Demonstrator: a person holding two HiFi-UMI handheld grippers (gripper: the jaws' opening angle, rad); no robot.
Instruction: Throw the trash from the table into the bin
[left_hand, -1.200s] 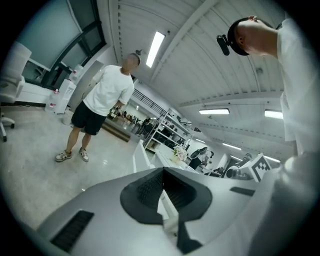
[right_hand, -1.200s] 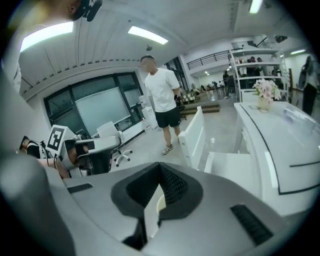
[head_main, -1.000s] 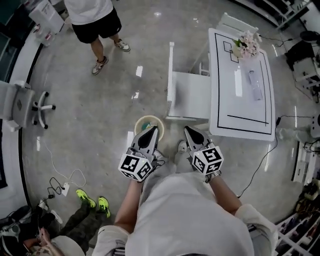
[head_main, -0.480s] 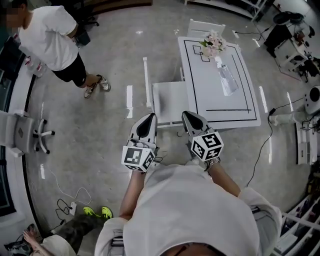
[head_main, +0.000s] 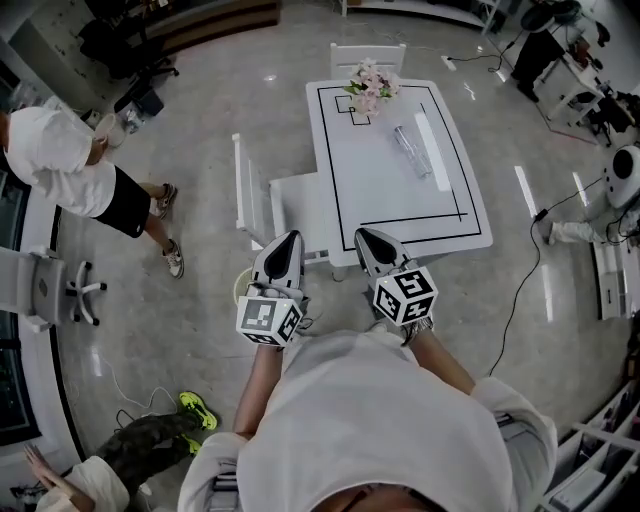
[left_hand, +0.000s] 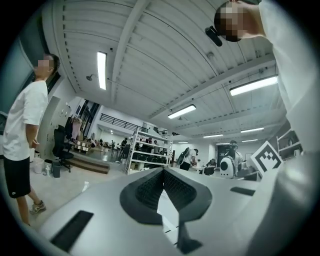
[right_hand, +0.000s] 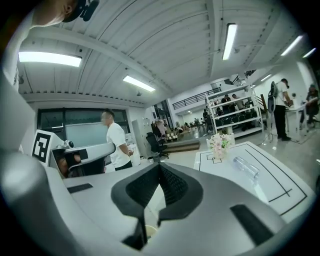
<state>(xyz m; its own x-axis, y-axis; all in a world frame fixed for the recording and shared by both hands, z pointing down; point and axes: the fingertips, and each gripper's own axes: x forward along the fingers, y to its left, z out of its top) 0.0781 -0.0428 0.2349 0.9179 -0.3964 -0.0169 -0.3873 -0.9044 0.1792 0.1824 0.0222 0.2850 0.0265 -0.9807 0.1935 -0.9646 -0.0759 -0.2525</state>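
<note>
Head view: the left gripper (head_main: 288, 243) and right gripper (head_main: 363, 238) are held side by side, both closed. A clear bottle (head_main: 405, 148) lies on the white table (head_main: 380, 195) ahead of the right gripper. The bin (head_main: 240, 290) stands just left of the left gripper.

Left gripper view: the jaws are pressed together with nothing between them.

Right gripper view: the jaws are together and empty, and the bottle (right_hand: 246, 166) lies ahead to the right.

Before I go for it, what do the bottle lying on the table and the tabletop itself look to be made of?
Bottle: probably thin clear plastic, glossy; the white top shows through it and light glints along it. Glass can't be ruled out.
Table: smooth white top, likely painted or laminated board, low sheen, with a black line inset from its edge; its core isn't visible.
</note>
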